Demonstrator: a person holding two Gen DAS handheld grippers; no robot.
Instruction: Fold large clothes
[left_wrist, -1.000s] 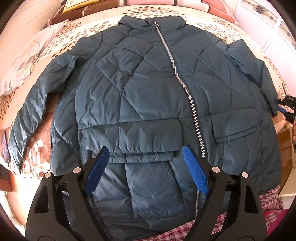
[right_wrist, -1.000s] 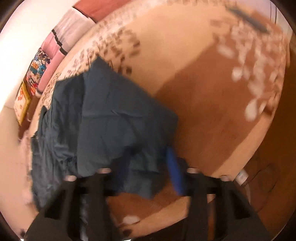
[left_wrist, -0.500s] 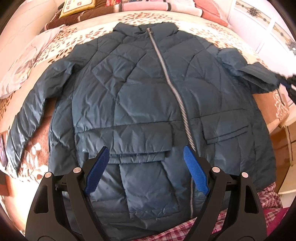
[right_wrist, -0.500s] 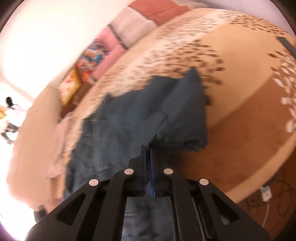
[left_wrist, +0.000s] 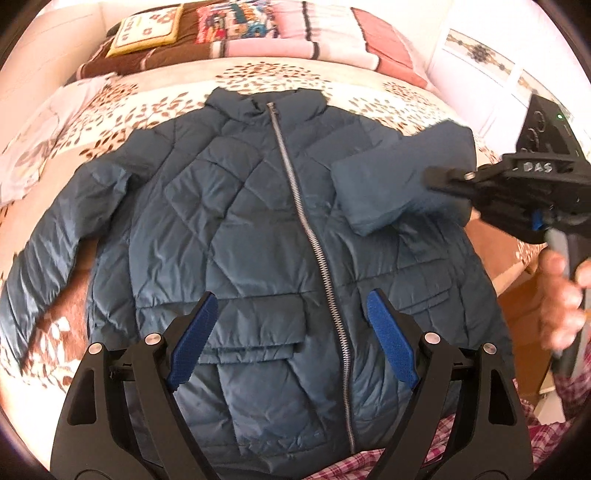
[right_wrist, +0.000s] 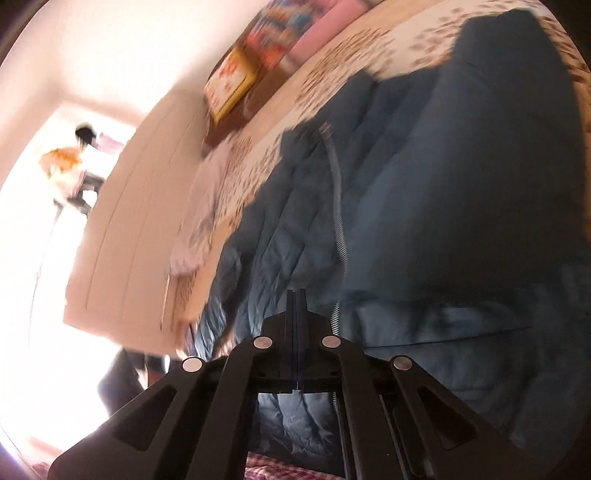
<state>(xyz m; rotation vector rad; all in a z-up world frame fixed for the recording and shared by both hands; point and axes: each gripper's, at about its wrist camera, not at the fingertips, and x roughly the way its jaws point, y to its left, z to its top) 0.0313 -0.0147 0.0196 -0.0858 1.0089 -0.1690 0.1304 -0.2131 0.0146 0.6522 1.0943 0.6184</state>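
A dark teal quilted jacket (left_wrist: 258, 229) lies face up on the bed, zip closed, collar toward the pillows. My left gripper (left_wrist: 291, 297) hangs open above the jacket's lower front, near its pocket flaps, holding nothing. My right gripper (left_wrist: 430, 177) comes in from the right, shut on the jacket's right sleeve (left_wrist: 388, 188). The sleeve is lifted off the bed and lies across the chest beside the zip. In the right wrist view the jaws (right_wrist: 297, 295) are pressed together, the sleeve (right_wrist: 480, 166) bulks at the right, and the jacket's body (right_wrist: 280, 240) lies beneath. The left sleeve stays spread out.
The leaf-patterned bedspread (left_wrist: 166, 107) surrounds the jacket. Pillows and folded blankets (left_wrist: 258, 33) line the head of the bed. A white garment (left_wrist: 22, 162) lies at the left edge. A person's hand (left_wrist: 557, 306) holds the right gripper; plaid fabric (left_wrist: 369, 465) shows at the bottom.
The right gripper closed on the right sleeve at the bed's edge and swung it up and inward over the jacket's chest. The left gripper rose slightly and stayed open.
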